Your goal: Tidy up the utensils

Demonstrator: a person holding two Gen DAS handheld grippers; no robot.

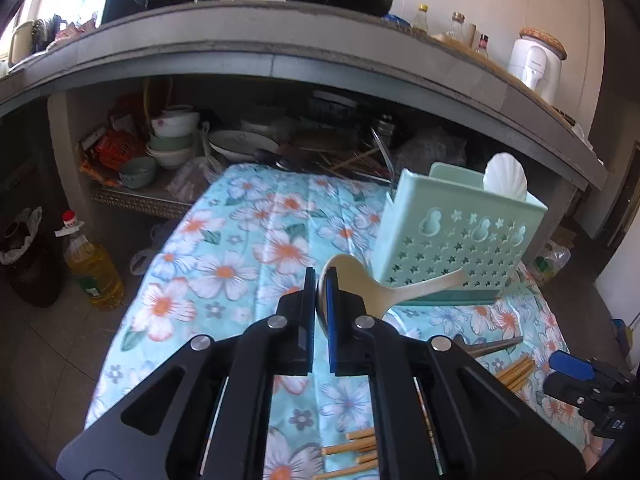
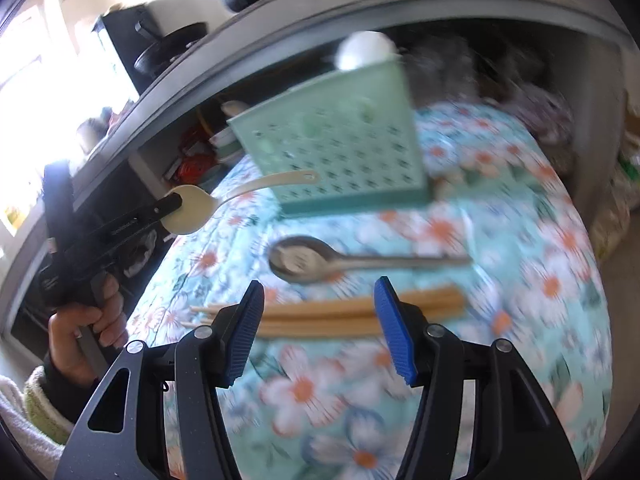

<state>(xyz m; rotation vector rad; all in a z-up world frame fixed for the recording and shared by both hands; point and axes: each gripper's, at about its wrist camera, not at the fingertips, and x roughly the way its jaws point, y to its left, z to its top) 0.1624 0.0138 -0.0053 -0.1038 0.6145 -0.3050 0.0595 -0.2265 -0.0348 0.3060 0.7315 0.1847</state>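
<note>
While the left gripper (image 1: 318, 280) is clamping its jaws on the bowl of a cream plastic spoon (image 1: 384, 288), the spoon's handle is pointing off toward 3 o'clock in the left wrist view, crossing in front of the lower face of the mint green utensil caddy (image 1: 452, 240). That caddy is standing on the floral tablecloth (image 1: 240, 248) at about 2 o'clock, with a white shell-shaped piece (image 1: 506, 178) sticking up from its far side. In the right wrist view the spoon is showing at 10 o'clock, lifted off the cloth, with the left hand (image 2: 86, 324) gripping the tool's handle. The right gripper (image 2: 318, 332) is sitting with jaws spread wide, holding nothing, over a bundle of wooden chopsticks (image 2: 352, 314) lying flat across the cloth (view blurred). A metal spoon (image 2: 304, 262) is lying just beyond the chopsticks, bowl toward 9 o'clock, handle toward 3 o'clock, between them and the caddy. A bottle of yellow oil (image 1: 94, 264) is standing on the floor at 9 o'clock.
</note>
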